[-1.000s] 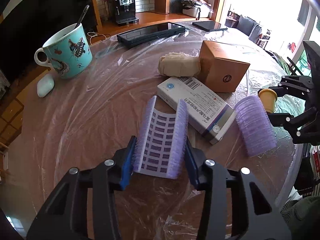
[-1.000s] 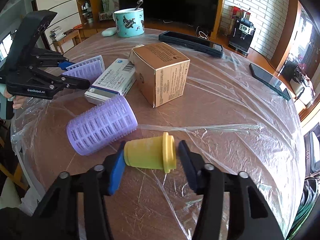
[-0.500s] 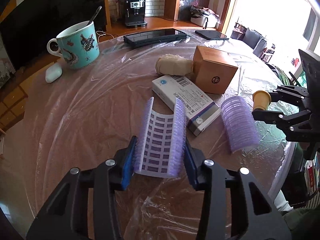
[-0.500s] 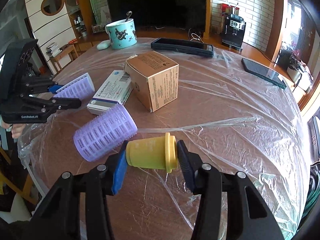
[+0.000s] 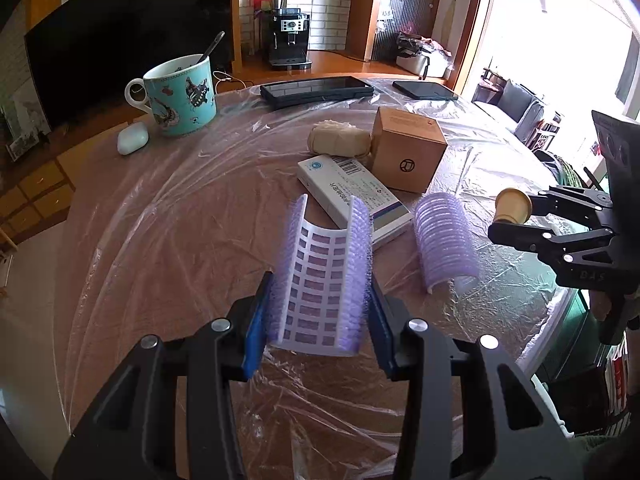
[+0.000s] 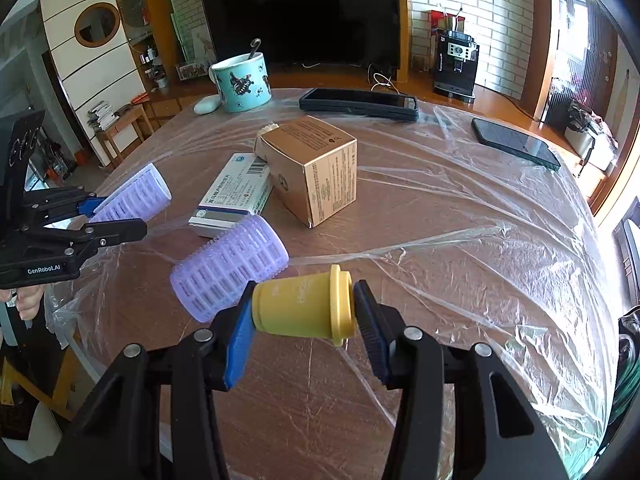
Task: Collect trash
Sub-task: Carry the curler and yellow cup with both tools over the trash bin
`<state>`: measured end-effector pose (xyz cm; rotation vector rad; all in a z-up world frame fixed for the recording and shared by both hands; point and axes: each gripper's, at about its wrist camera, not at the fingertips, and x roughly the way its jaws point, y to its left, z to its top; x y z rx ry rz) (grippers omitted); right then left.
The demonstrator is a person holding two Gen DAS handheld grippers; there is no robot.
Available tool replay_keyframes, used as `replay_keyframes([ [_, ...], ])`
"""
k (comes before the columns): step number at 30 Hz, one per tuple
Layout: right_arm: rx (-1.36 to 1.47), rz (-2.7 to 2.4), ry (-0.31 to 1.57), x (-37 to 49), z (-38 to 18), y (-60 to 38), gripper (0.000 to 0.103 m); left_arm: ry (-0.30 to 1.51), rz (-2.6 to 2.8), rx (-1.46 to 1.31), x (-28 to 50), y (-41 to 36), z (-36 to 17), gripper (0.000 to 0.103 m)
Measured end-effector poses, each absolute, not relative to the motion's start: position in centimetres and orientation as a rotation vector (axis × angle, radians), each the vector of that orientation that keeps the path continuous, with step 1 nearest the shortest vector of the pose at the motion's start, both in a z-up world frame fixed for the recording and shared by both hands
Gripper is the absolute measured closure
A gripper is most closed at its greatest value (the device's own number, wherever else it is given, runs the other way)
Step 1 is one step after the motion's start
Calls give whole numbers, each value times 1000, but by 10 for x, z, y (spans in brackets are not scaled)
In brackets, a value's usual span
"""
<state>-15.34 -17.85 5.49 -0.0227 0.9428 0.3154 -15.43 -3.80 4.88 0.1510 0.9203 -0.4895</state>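
My left hand-held gripper (image 5: pixel 320 320) is clamped on a purple half roller (image 5: pixel 322 276), held above the plastic-covered table (image 5: pixel 160 240). My right hand-held gripper (image 6: pixel 302 320) pinches a yellow cup (image 6: pixel 304 306) lying sideways between its pads, just beside the whole purple roller (image 6: pixel 230 266) on the table.
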Motion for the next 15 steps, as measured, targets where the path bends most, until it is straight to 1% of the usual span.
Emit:
replay_keyframes([
  [15, 7, 325, 914, -180, 67, -180, 55, 897, -474, 124, -183, -42, 59, 58],
])
